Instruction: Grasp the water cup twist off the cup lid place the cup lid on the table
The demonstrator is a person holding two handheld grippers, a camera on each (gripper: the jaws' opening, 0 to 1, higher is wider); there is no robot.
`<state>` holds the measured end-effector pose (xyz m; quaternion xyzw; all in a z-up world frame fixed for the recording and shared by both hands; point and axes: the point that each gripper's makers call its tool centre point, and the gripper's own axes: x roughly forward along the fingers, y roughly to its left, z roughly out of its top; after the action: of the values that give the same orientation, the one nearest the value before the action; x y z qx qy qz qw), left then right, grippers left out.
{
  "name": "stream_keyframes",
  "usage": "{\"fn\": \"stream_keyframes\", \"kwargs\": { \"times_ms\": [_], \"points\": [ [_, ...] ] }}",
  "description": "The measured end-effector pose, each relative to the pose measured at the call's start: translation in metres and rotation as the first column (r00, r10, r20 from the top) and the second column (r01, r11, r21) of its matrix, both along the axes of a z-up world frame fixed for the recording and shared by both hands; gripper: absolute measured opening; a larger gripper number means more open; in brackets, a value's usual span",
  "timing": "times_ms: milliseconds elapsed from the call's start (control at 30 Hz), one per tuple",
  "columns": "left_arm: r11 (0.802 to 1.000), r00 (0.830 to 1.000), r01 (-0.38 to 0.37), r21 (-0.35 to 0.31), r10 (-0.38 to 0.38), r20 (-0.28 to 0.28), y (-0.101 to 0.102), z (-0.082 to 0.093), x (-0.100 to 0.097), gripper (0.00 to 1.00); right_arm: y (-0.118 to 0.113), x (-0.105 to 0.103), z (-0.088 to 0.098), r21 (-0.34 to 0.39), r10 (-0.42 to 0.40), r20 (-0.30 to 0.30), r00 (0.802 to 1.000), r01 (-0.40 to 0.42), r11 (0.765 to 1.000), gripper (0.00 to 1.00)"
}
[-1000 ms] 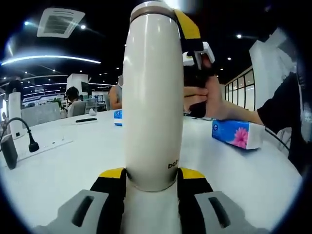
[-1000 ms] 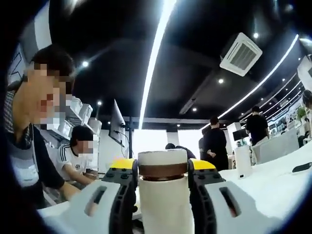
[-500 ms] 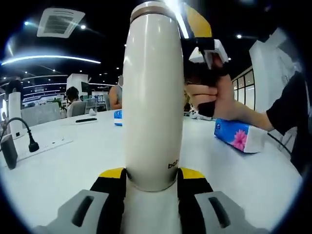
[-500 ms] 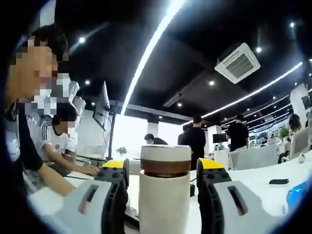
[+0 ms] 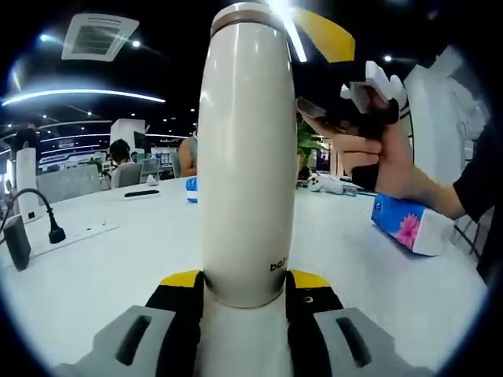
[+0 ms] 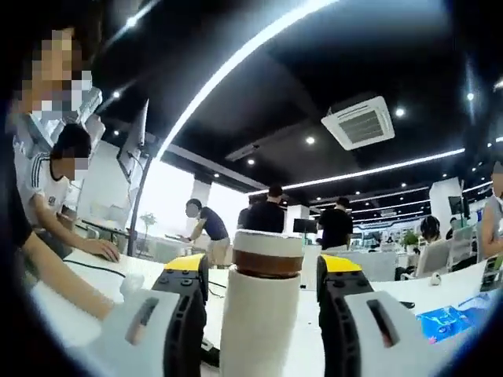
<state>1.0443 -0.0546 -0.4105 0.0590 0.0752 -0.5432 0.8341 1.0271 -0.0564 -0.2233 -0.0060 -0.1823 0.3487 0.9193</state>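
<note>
A tall cream water cup (image 5: 246,157) stands upright on the white table (image 5: 94,267), with my left gripper (image 5: 247,284) shut on its base. Its lid (image 6: 268,253), cream with a brown band, rises between the jaws of my right gripper (image 6: 263,271), and a small gap shows on each side, so that gripper is open around it. In the left gripper view a hand (image 5: 377,153) holds the right gripper up to the right of the cup's top, one yellow fingertip (image 5: 324,37) pointing toward the lid.
A blue tissue pack (image 5: 410,229) lies right of the cup. A black cable with plug (image 5: 52,232) and a power strip (image 5: 82,232) lie at the left, a dark flat device (image 5: 139,193) further back. A seated person's arm (image 6: 55,275) rests on the table.
The right gripper's jaws have spread off the lid, which they were pinching a second ago. The hand holding that gripper has swung rightward around the cup. The cup and left gripper have stayed still.
</note>
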Motion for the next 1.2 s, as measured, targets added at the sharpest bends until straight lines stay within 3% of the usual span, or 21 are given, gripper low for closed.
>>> {"fn": "stream_keyframes", "kwargs": {
  "times_ms": [167, 367, 433, 767, 1000, 1100, 1200],
  "points": [
    [1.000, 1.000, -0.005, 0.001, 0.005, 0.002, 0.000, 0.000, 0.001, 0.43, -0.004, 0.001, -0.004, -0.048, -0.114, 0.019, 0.993, 0.115, 0.992, 0.58],
    [1.000, 1.000, -0.006, 0.002, 0.006, 0.001, 0.000, 0.000, 0.002, 0.43, -0.004, -0.001, -0.007, -0.029, -0.145, -0.020, 0.989, 0.144, 0.989, 0.59],
    [1.000, 1.000, -0.007, 0.002, 0.007, 0.002, 0.000, 0.000, 0.003, 0.43, -0.012, 0.001, -0.006, -0.022, -0.211, -0.028, 0.977, 0.210, 0.977, 0.59],
    [1.000, 1.000, -0.007, 0.002, 0.007, 0.002, -0.001, 0.001, 0.003, 0.43, -0.007, -0.009, 0.012, 0.038, -0.273, -0.003, 0.962, 0.273, 0.961, 0.57],
    [1.000, 1.000, -0.008, 0.001, 0.008, 0.002, 0.000, 0.001, 0.003, 0.43, 0.000, -0.004, 0.012, 0.031, -0.298, 0.006, 0.955, 0.297, 0.954, 0.56],
    [1.000, 1.000, -0.008, 0.001, 0.008, 0.003, 0.000, 0.001, 0.004, 0.43, 0.000, -0.001, 0.015, 0.055, -0.311, -0.001, 0.950, 0.311, 0.949, 0.49],
    [1.000, 1.000, -0.009, 0.000, 0.009, 0.005, 0.000, 0.002, 0.004, 0.43, 0.000, 0.002, 0.019, 0.075, -0.318, 0.001, 0.948, 0.317, 0.945, 0.47]
  ]
}}
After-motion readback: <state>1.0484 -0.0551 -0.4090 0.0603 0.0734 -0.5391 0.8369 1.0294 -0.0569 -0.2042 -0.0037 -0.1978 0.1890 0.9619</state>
